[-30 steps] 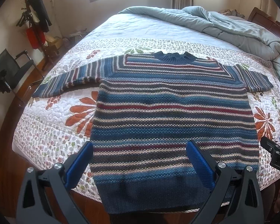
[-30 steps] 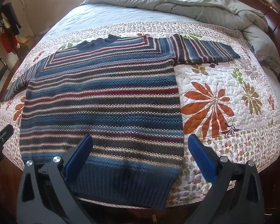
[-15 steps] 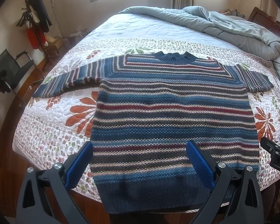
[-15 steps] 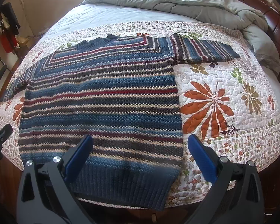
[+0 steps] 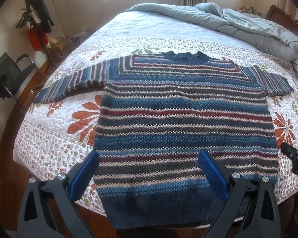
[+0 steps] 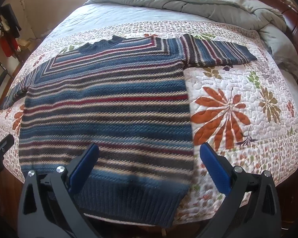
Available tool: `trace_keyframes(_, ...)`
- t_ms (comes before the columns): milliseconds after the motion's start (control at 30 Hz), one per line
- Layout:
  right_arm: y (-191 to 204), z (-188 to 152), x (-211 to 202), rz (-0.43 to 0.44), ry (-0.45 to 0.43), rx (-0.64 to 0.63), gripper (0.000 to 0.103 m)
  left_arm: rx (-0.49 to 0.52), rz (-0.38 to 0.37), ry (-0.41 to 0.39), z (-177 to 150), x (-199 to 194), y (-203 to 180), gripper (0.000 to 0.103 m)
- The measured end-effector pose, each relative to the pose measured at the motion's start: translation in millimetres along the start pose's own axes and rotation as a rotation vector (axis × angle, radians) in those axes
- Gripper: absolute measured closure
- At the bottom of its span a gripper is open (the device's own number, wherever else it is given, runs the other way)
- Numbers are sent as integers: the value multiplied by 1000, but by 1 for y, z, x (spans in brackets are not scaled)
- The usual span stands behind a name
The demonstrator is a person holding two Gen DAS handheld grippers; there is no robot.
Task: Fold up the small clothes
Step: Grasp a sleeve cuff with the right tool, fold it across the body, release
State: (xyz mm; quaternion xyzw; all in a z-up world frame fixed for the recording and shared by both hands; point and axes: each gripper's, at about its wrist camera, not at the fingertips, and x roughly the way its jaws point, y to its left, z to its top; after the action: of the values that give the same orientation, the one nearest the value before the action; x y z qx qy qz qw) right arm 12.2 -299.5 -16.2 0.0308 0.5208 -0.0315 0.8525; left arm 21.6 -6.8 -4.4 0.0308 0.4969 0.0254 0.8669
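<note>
A striped knit sweater in blue, grey, cream and red lies flat on the bed, collar far, dark ribbed hem hanging at the near edge, both sleeves spread out sideways. It also shows in the right wrist view. My left gripper is open and empty, above the hem's left half. My right gripper is open and empty, above the hem's right corner. The right gripper's tip shows at the right edge of the left wrist view, and the left gripper's tip at the left edge of the right wrist view.
The bed has a floral quilt and a rumpled grey duvet at the far right. A coat stand and a black chair stand on the floor to the left. A wooden headboard is at the right.
Both grippers have moved slightly forward and nearer the sweater's hem; the right wrist view is now motion-blurred. The sweater has not moved.
</note>
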Motion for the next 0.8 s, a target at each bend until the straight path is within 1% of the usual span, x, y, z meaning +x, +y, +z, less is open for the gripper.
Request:
trace_keyframes(67,-12,14,5,-40,-4,0,2,-15,-16,14,12,9,-6,4)
trace_keyframes(167,-50,46,19,-101,9,10,2,-17,-22,22,42,26,-27,4)
trace_keyframes(233,-77,69,32,-128,27,23,2,2,-20,22,70,42,-53,4)
trace_keyframes(300,-113,99,52,-163,58,50,2,15,-23,23,95,57,-78,4)
trace_keyframes(400,-162,131,81,-175,97,109,2,50,-13,16,135,87,-129,4)
trace_keyframes(467,-204,158,109,-231,125,159,2,73,-37,32,157,111,-164,4)
trace_keyframes(533,-236,177,133,-289,144,171,2,71,-65,55,174,133,-193,4)
trace_keyframes(567,-251,186,146,-301,158,174,2,73,-65,62,181,143,-206,4)
trace_keyframes(633,-278,200,168,-285,188,197,2,81,-77,71,191,159,-230,4)
trace_keyframes(700,-303,210,187,-249,205,256,2,86,-89,81,199,172,-249,4)
trace_keyframes(800,-323,222,206,-200,210,289,2,108,-93,87,206,186,-272,4)
